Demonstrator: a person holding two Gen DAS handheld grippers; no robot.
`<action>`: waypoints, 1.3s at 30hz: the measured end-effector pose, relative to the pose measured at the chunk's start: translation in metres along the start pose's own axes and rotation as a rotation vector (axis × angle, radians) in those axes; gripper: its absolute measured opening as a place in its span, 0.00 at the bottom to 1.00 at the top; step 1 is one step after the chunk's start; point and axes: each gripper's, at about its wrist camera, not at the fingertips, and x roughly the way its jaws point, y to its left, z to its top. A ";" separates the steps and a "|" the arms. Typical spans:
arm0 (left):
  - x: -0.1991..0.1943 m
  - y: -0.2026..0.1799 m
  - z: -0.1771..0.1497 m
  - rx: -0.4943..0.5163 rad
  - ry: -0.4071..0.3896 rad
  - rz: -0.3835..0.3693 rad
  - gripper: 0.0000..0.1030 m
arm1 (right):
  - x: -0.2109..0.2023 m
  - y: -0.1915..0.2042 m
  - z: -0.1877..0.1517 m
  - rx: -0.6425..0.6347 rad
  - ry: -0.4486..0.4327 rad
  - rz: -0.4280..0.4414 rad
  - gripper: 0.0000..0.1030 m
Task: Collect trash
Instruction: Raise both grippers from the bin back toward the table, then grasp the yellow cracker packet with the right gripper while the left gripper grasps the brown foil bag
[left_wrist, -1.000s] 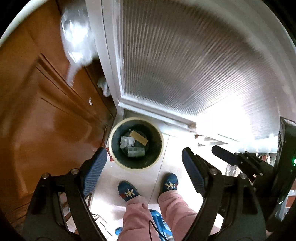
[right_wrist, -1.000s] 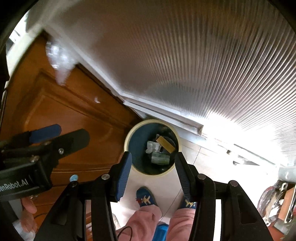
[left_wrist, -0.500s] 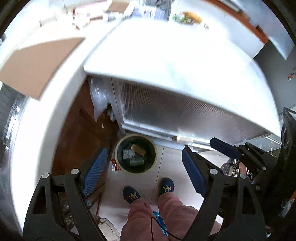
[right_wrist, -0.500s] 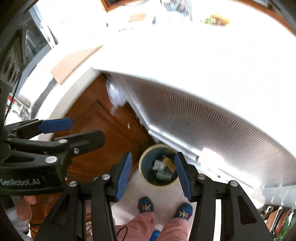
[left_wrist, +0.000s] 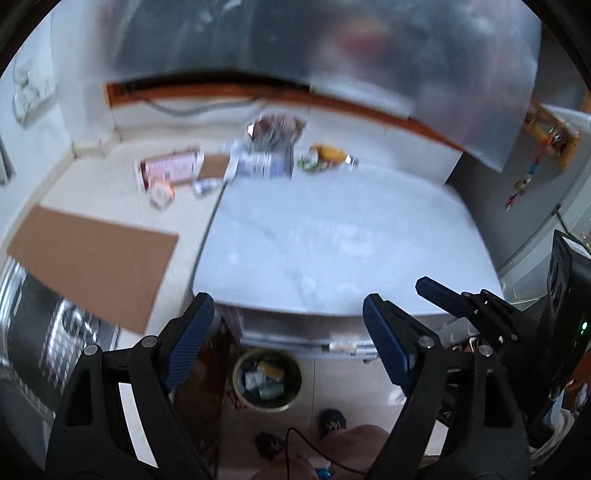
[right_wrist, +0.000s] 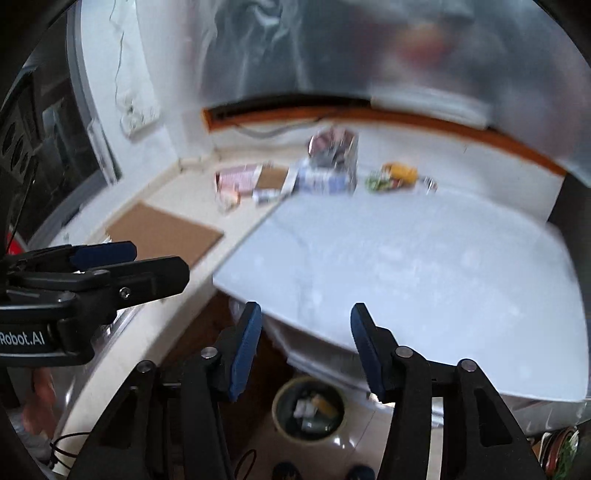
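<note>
Both views look down over a white marble counter (left_wrist: 332, 236) (right_wrist: 424, 258), blurred by motion. At its far edge lies trash: a pink-white carton (left_wrist: 168, 170) (right_wrist: 238, 179), a blue-white box (left_wrist: 258, 164) (right_wrist: 321, 181), a shiny bag (left_wrist: 275, 134) (right_wrist: 334, 146) and an orange-green wrapper (left_wrist: 325, 155) (right_wrist: 393, 175). On the floor below stands a round bin (left_wrist: 267, 380) (right_wrist: 308, 410) holding several scraps. My left gripper (left_wrist: 284, 332) is open and empty. My right gripper (right_wrist: 303, 339) holds nothing, its jaws opening. Each gripper shows in the other's view: the right gripper (left_wrist: 461, 299), the left gripper (right_wrist: 103, 266).
A brown cardboard sheet (left_wrist: 92, 262) (right_wrist: 164, 232) lies on the beige worktop at left. A metal sink (left_wrist: 37, 332) sits beyond it. A silvery sheet hangs on the back wall. The person's shoes (left_wrist: 332, 421) and trouser leg stand by the bin.
Both grippers rose from just over the bin to above the counter and tilted up. The countertop and its trash came into view; the bin shrank toward the bottom of the frames.
</note>
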 end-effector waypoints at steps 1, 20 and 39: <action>-0.005 0.001 0.006 0.009 -0.023 0.001 0.78 | -0.006 0.001 0.007 0.010 -0.019 -0.004 0.52; 0.030 0.004 0.107 -0.081 -0.136 0.020 0.78 | 0.023 -0.066 0.146 -0.010 -0.143 -0.047 0.56; 0.274 -0.013 0.204 -0.252 0.043 0.104 0.70 | 0.267 -0.234 0.245 0.070 0.124 0.089 0.56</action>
